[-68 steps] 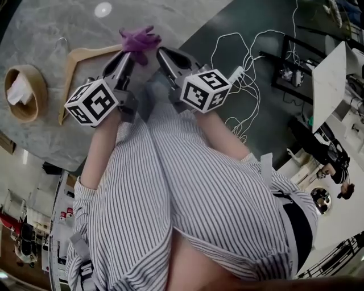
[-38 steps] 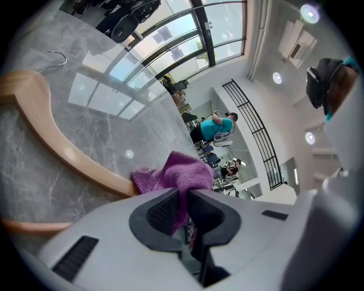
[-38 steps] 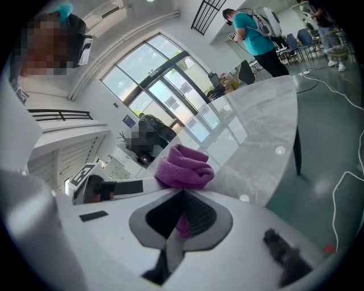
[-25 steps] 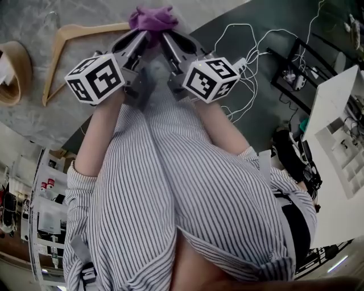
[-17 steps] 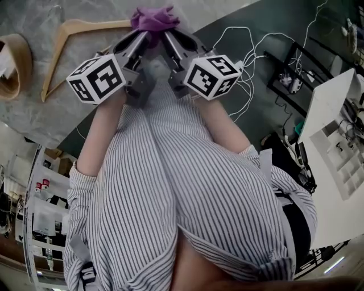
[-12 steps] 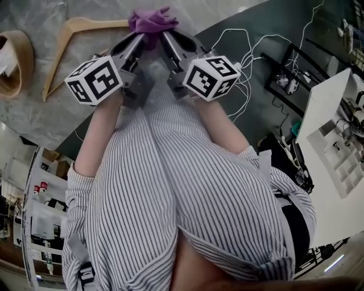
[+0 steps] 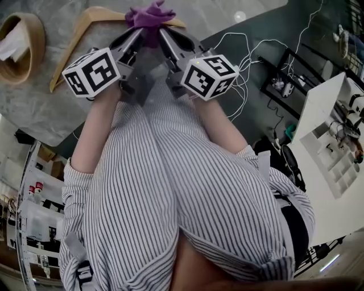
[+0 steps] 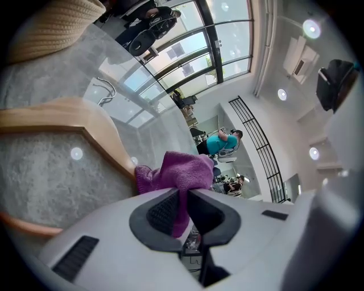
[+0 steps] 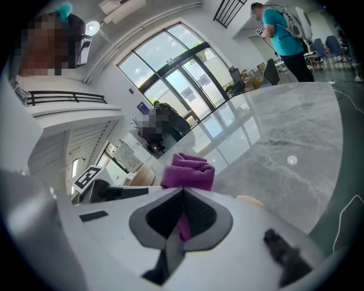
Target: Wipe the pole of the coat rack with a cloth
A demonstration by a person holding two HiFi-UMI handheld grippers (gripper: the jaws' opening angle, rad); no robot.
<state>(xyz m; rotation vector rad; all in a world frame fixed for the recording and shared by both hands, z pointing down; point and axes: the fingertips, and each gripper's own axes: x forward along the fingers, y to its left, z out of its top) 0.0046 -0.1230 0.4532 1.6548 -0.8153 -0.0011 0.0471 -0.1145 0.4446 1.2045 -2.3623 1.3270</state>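
A purple cloth (image 7: 149, 15) is bunched up between my two grippers, above a grey marble table (image 7: 40, 108). My left gripper (image 7: 138, 35) is shut on the cloth's left side and my right gripper (image 7: 161, 35) on its right side, tips almost touching. The left gripper view shows the cloth (image 8: 183, 170) pinched in the left gripper (image 8: 183, 198), over a wooden hanger (image 8: 96, 132). The right gripper view shows the cloth (image 9: 188, 170) clamped in the right gripper (image 9: 183, 206). No coat rack pole is in view.
The wooden hanger (image 7: 85, 34) lies on the table under the cloth, and a woven basket (image 7: 23, 40) with white paper sits at the far left. White cables (image 7: 244, 51) trail over the dark floor on the right, beside a white shelf unit (image 7: 335, 142). People stand in the background.
The right gripper has closed in beside the left one, and both now grip the cloth. The pair has shifted slightly up in the head view, with the hanger and basket sliding right.
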